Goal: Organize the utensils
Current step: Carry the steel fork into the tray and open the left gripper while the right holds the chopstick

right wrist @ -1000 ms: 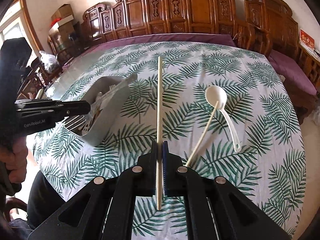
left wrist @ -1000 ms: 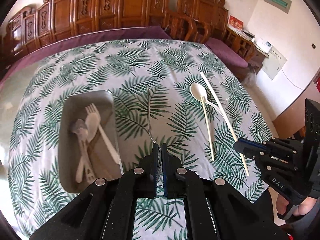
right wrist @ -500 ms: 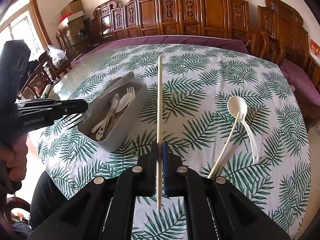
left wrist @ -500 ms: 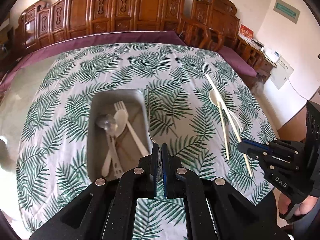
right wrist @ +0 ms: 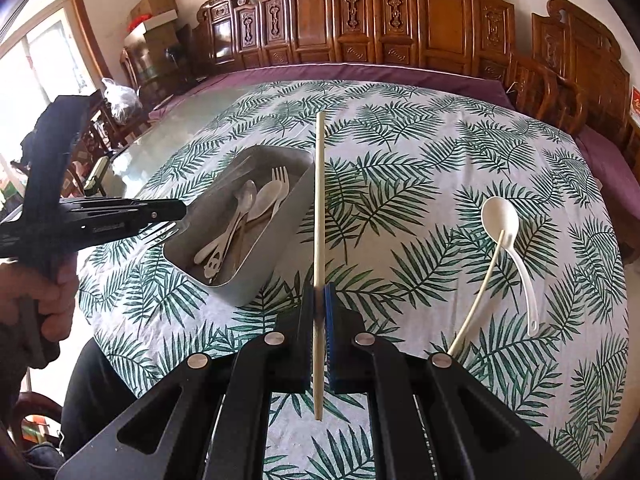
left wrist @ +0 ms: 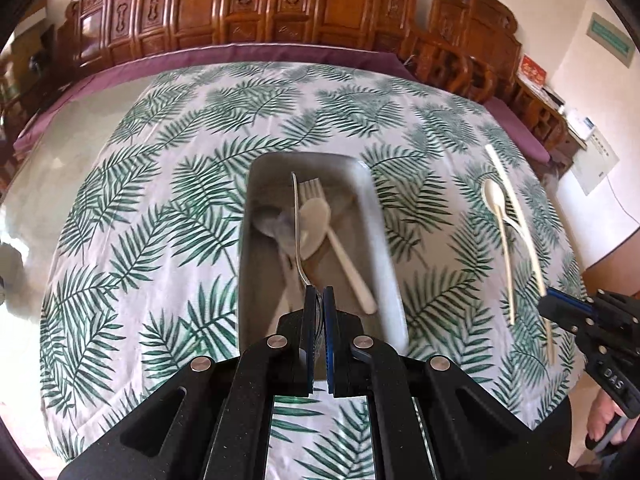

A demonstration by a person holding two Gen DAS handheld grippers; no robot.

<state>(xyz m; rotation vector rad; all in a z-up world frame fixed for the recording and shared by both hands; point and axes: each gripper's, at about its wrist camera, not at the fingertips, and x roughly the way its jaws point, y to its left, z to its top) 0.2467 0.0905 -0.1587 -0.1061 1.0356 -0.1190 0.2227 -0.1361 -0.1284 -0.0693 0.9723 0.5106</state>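
Open cloth [right wrist: 400, 208] between tray [right wrist: 276, 236] and white spoon [right wrist: 500, 216]

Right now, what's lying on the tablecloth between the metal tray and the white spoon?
Nothing lies there. In the right wrist view, only bare leaf-print tablecloth separates the metal tray from the white spoon; the held chopstick crosses above.

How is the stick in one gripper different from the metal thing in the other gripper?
The chopstick is pale and straight; the metal fork is shiny and has a curved handle.
The chopstick is in the right gripper, beside the gray tray; the metal fork is in the left gripper, over the tray.
The chopstick pokes out both ends of its jaws; the metal fork's far end is its handle.
Both are thin, and clamped in shut jaws.
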